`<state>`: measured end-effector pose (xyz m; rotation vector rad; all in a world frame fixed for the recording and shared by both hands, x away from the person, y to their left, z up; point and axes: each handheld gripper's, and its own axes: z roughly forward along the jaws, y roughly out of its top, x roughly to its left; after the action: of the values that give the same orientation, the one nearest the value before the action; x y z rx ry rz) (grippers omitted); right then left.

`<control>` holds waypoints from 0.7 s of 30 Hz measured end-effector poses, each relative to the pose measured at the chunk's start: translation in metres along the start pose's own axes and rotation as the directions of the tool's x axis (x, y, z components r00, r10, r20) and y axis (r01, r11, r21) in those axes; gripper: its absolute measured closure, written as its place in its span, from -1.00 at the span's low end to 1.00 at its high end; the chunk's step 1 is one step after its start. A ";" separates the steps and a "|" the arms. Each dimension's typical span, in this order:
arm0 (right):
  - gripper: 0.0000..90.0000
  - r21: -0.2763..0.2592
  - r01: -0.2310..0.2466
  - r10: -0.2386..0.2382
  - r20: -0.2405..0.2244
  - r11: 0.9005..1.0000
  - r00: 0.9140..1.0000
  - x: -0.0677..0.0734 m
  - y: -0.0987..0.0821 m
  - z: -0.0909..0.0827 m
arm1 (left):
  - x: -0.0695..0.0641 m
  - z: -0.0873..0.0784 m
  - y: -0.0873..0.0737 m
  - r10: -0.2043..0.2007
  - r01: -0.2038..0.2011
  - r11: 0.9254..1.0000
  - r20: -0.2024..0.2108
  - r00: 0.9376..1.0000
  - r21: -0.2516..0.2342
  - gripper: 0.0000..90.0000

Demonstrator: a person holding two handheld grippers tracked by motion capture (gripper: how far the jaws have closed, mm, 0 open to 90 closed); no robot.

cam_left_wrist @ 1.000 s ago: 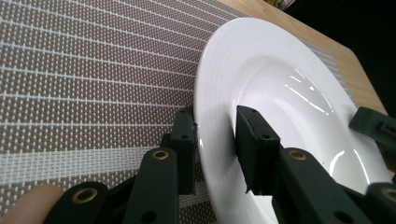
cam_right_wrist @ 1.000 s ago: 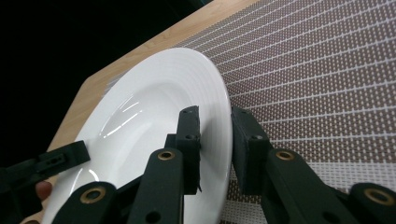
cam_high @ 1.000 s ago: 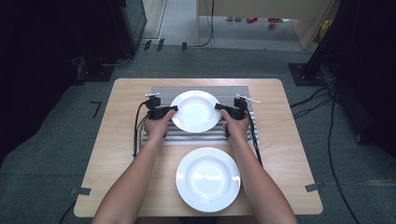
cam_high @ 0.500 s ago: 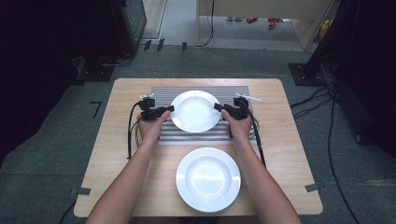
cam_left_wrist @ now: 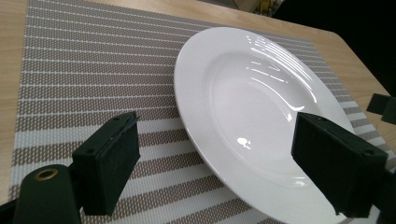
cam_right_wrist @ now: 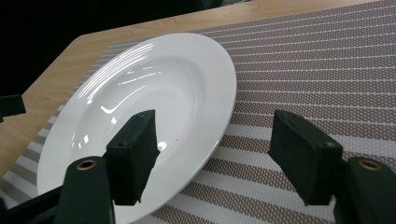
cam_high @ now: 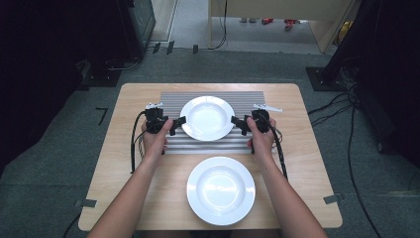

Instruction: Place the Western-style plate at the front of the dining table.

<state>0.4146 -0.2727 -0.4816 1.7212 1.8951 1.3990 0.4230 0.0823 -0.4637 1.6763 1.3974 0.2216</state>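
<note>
While both spread wide, left gripper (cam_high: 177,121) and right gripper (cam_high: 237,121) seemingly straddle the plate's (cam_high: 207,117) rims.

Two white plates: one plate (cam_high: 207,117) lies between the left hand-held gripper (cam_high: 179,120) and the right hand-held gripper (cam_high: 235,120), the other plate (cam_high: 221,189) nearer the person. One striped mat (cam_high: 171,101). One desk (cam_high: 307,163). Two hand-held grippers.

On the bench (cam_high: 124,148), a white plate (cam_high: 207,117) sits on a striped mat (cam_high: 171,101) near the far edge, flanked by left tongs (cam_high: 179,121) and right tongs (cam_high: 236,121); a second plate (cam_high: 221,190) lies near the front edge.
</note>
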 end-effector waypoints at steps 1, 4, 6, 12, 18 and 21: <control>-0.36 -0.005 0.012 -0.012 0.004 1.000 1.000 0.000 0.000 -0.004 | -0.001 -0.003 -0.001 0.001 -0.001 1.000 0.004 1.000 -0.004 -0.71; -0.43 -0.010 0.029 -0.029 0.011 1.000 1.000 0.002 -0.001 -0.017 | -0.003 -0.010 -0.003 -0.002 0.002 1.000 0.014 1.000 -0.011 -0.74; -0.44 -0.012 0.037 -0.037 0.008 0.999 0.999 0.002 -0.003 -0.025 | -0.004 -0.015 -0.004 0.009 -0.009 1.000 -0.001 1.000 -0.010 -0.75; -0.47 -0.024 0.049 -0.049 -0.009 0.999 0.999 0.001 -0.010 -0.047 | -0.006 -0.030 -0.010 0.029 -0.029 1.000 -0.010 1.000 -0.011 -0.78; -0.50 -0.037 0.077 -0.078 -0.037 0.996 0.996 0.002 -0.019 -0.071 | -0.005 -0.045 -0.017 0.043 -0.042 0.999 0.012 0.999 -0.015 -0.97; -0.50 -0.046 0.082 -0.084 -0.046 0.996 0.995 0.002 -0.022 -0.080 | -0.006 -0.052 -0.021 0.049 -0.049 0.999 0.019 0.999 -0.020 -0.97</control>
<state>0.3437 -0.3065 -0.4556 1.5841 1.9215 1.4520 0.3733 0.1032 -0.4465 1.6935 1.3370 0.2459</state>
